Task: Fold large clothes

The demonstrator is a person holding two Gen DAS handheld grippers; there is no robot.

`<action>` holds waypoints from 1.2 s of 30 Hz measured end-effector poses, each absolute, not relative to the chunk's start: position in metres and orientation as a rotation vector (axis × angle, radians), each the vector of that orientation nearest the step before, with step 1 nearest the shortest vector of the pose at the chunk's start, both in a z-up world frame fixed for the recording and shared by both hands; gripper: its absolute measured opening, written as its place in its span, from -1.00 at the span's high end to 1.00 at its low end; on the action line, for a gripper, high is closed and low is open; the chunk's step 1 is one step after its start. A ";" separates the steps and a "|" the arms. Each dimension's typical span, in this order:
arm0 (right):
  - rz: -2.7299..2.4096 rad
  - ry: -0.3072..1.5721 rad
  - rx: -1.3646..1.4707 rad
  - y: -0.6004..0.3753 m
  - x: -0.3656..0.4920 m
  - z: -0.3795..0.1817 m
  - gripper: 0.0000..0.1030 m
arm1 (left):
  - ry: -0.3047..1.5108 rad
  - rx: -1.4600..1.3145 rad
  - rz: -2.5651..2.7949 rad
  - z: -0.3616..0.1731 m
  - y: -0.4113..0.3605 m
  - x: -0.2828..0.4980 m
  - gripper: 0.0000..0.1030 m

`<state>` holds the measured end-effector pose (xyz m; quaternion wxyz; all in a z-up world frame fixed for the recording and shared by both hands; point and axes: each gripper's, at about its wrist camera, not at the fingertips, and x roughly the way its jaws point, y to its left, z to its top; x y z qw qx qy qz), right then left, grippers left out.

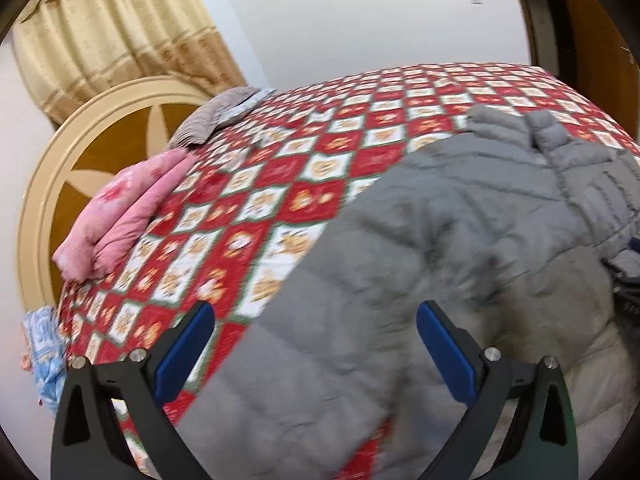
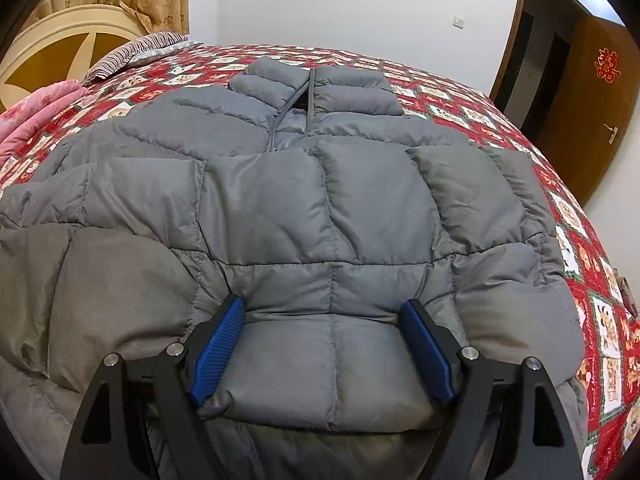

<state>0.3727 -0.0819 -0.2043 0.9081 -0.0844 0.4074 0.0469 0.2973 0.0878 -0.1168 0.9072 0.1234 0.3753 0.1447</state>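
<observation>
A grey quilted down jacket [image 2: 320, 200] lies spread on the bed [image 2: 500, 120], collar [image 2: 312, 84] toward the far edge and hem toward the near edge, its zip partly open below the collar. The bed carries a red-and-white chequered cover [image 1: 280, 184].

The right hand-held gripper [image 2: 324, 320] sits low at the near edge, fingers apart, with a puffed panel of the jacket's lower front bulging between the two blue pads [image 2: 218, 348]; both pads appear to touch the fabric, though nothing is pinched tight. The left hand-held gripper [image 1: 316, 332] is also spread wide, above the jacket's left portion; this view is motion-blurred, and whether its pads [image 1: 184, 356] touch the cloth cannot be told.

Surroundings: a folded pink quilt [image 1: 120, 216] lies along the bed's left edge, near the jacket's left sleeve but apart from it. Beyond it, at the far left corner, rests a grey striped pillow [image 1: 216, 116]. A cream-and-brown round headboard [image 1: 80, 152] stands behind both, with a beige patterned curtain [image 1: 120, 32] above. A light blue printed cloth [image 1: 44, 352] hangs off the bed's near left corner. To the right stands a brown wooden door [image 2: 592, 112] with a red ornament [image 2: 607, 66]; a white wall switch [image 2: 459, 21] sits on the wall beyond the bed.
</observation>
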 end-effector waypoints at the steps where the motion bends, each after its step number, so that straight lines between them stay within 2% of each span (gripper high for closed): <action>1: 0.095 0.842 -0.178 -0.081 0.372 -0.203 -0.56 | 0.772 0.255 0.317 -0.117 0.098 0.291 -1.00; 5: 0.121 0.848 -0.125 -0.084 0.360 -0.186 -0.56 | 0.778 0.245 0.416 -0.124 0.155 0.256 -1.00; 12: 0.300 0.717 -0.095 -0.034 0.325 -0.144 -0.56 | 0.900 0.088 0.521 -0.155 0.238 0.220 -1.00; 17: 0.334 0.760 -0.175 0.003 0.327 -0.169 -0.56 | 0.953 -0.046 0.451 -0.172 0.245 0.213 -1.00; 20: 0.310 0.824 -0.222 0.011 0.331 -0.194 -0.56 | 0.960 -0.075 0.400 -0.178 0.236 0.216 -0.93; 25: 0.310 0.845 -0.215 0.007 0.333 -0.199 -0.60 | 0.974 -0.109 0.314 -0.186 0.223 0.223 -0.49; 26: 0.310 0.843 -0.213 0.006 0.333 -0.199 -0.60 | 0.976 -0.108 0.315 -0.188 0.223 0.224 -0.28; 27: 0.309 0.841 -0.212 0.005 0.332 -0.199 -0.60 | 0.976 -0.114 0.312 -0.190 0.223 0.224 0.07; 28: 0.306 0.840 -0.213 0.005 0.331 -0.200 -0.60 | 0.972 -0.126 0.296 -0.189 0.224 0.224 0.28; 29: 0.301 0.838 -0.216 0.005 0.330 -0.200 -0.60 | 0.956 -0.134 0.283 -0.186 0.226 0.221 0.60; 32: 0.292 0.836 -0.227 0.007 0.328 -0.199 -0.60 | 0.912 -0.124 0.275 -0.173 0.226 0.214 0.76; 36: 0.308 0.836 -0.199 -0.001 0.320 -0.195 -0.60 | 0.846 -0.078 0.308 -0.150 0.231 0.208 0.78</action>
